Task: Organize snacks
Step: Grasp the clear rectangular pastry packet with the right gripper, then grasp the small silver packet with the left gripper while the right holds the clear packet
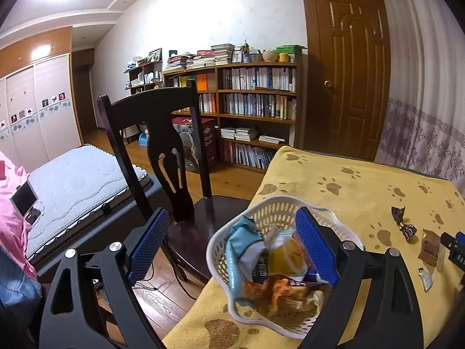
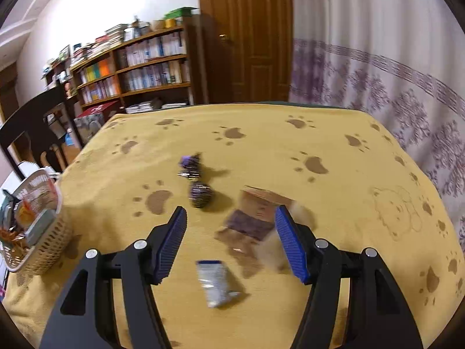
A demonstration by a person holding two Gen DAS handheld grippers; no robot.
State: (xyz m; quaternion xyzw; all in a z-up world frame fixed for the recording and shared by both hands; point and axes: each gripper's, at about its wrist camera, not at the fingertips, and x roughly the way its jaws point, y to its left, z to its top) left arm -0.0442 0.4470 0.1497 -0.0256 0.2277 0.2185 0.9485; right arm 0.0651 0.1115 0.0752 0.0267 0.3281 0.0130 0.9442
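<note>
A white slotted basket (image 1: 271, 208) stands at the corner of the yellow paw-print tablecloth (image 1: 348, 186), filled with snack packs: a light blue one (image 1: 237, 250), a yellow one (image 1: 286, 254) and an orange one (image 1: 279, 290). My left gripper (image 1: 232, 213) is open above it, its right finger over the basket's inside. My right gripper (image 2: 230, 212) is open low over the cloth, with a blurred brown packet (image 2: 250, 221) lying between its fingers. A purple wrapped candy (image 2: 200, 196) lies just ahead, and a small silver-blue sachet (image 2: 216, 282) lies nearer the camera. The basket (image 2: 43, 247) is at the far left.
A dark wooden chair (image 1: 162, 133) stands against the table's left side, beyond the basket. Behind it are a bed (image 1: 78, 180), a bookshelf (image 1: 255, 101) and a brown door (image 1: 348, 67). A patterned curtain (image 2: 377, 72) hangs past the table's far right edge.
</note>
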